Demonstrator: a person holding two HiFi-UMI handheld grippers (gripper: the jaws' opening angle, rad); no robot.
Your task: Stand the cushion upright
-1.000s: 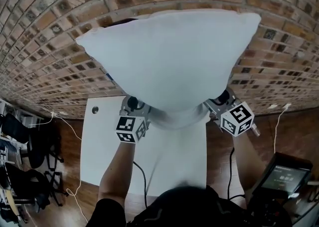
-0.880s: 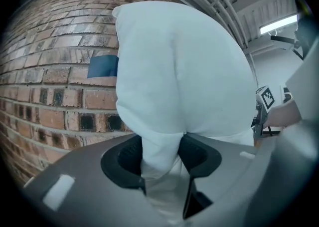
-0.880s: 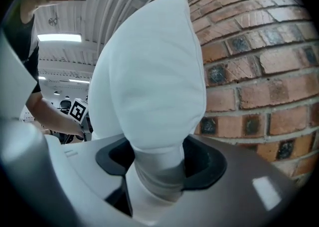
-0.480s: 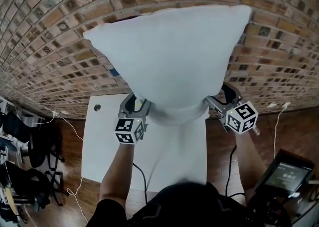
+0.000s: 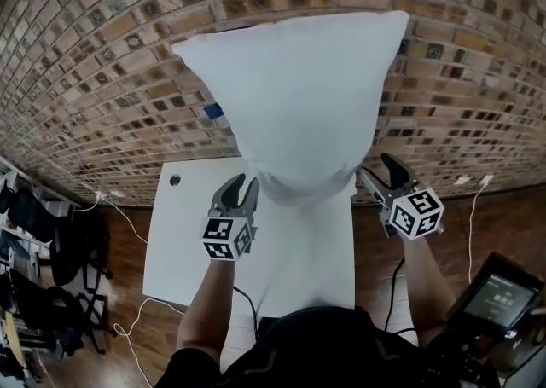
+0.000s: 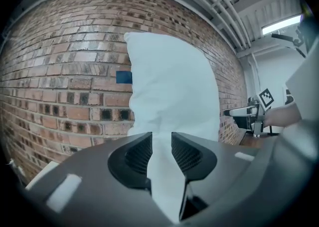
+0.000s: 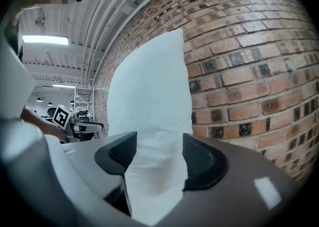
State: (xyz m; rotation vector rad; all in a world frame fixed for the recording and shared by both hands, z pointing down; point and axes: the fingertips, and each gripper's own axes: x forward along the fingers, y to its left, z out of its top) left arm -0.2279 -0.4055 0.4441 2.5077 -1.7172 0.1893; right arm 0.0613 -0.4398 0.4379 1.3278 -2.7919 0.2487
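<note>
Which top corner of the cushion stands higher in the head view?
On the cushion, the right-hand top corner; the left-hand top corner shows clearly lower.

The cushion (image 5: 294, 96) stands at the table's (image 5: 175, 246) far edge, just before the brick wall (image 5: 94, 79).

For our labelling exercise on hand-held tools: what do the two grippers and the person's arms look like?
The left gripper and right gripper each have a grey body, dark ribbed fingers and a white cube with black square markers. A dark cable trails from each. Both are closing on nothing. The forearms are bare; the top is dark.
</note>
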